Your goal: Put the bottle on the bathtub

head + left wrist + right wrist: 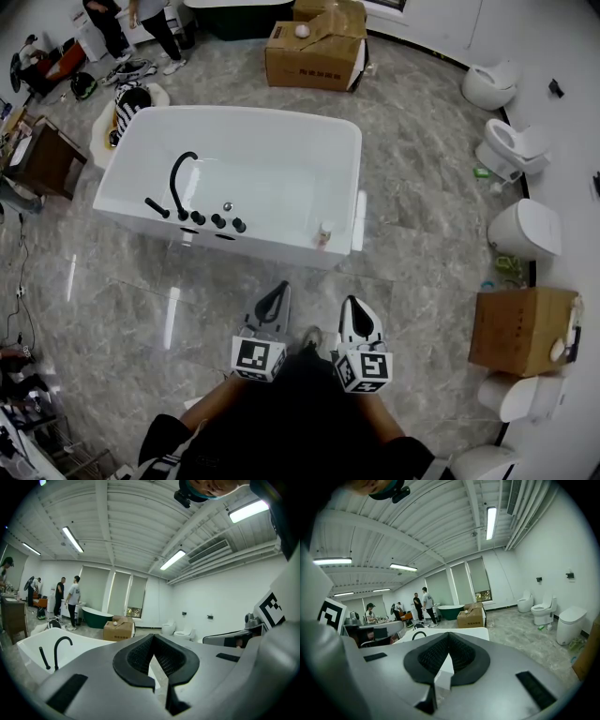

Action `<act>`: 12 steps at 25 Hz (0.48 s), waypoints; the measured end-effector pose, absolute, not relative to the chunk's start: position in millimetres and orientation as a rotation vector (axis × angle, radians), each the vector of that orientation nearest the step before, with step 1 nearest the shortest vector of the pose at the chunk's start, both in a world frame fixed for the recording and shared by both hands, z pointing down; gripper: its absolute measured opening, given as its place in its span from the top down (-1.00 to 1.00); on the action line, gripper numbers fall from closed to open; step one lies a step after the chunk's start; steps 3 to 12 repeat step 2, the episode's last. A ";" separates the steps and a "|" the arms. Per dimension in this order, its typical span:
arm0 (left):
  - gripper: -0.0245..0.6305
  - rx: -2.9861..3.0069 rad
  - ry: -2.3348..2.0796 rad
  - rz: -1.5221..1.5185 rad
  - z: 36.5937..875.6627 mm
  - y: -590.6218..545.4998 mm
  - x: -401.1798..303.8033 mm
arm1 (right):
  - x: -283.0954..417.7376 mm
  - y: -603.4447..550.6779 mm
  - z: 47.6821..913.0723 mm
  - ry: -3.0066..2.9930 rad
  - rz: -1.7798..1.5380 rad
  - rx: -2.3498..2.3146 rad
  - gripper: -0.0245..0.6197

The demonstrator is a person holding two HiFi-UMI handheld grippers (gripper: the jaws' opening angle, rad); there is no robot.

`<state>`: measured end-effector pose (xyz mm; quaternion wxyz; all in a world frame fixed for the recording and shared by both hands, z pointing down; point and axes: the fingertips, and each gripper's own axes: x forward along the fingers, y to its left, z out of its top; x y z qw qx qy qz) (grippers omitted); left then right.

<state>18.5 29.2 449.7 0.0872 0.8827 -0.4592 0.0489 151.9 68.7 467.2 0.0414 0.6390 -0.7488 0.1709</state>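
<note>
A small pale bottle (325, 234) stands upright on the flat front rim of a white freestanding bathtub (246, 113), near the tub's right front corner, just beside the right end wall. Further left along that same rim sits a black arched faucet (178, 182) with a row of black knobs (217, 221). Nothing touches the bottle. Well apart from it, nearer the person and over the grey marble-patterned floor (422, 187), the left tongs (279, 289) and the right tongs (352, 302) are held side by side, both pointing toward the tub. In the left gripper view the left tongs (152, 635) have their tips pressed together with nothing between the black pads, and in the right gripper view the right tongs (448, 633) are likewise pressed together and empty. Beyond the tub lies a cardboard box (314, 52). Along the right wall stand 3 white toilets (511, 148), with a second cardboard box (520, 328) nearer the person. 2 people (117, 23) stand at the far left corner.
</note>
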 end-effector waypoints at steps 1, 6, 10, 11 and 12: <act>0.88 2.628 -1.367 0.146 449.2 28.8 17.7 | 151.1 68.2 466.6 -2.291 0.524 1.956 0.90; 0.88 2.628 -1.366 0.147 448.7 28.4 16.9 | 150.4 67.8 466.0 -2.289 0.526 1.956 0.90; 0.88 2.628 -1.366 0.147 448.7 28.4 16.9 | 150.4 67.8 466.0 -2.289 0.526 1.956 0.90; 0.88 2.628 -1.366 0.147 448.7 28.4 16.9 | 150.4 67.8 466.0 -2.289 0.526 1.956 0.90; 0.88 2.628 -1.366 0.147 448.7 28.4 16.9 | 150.4 67.8 466.0 -2.289 0.526 1.956 0.90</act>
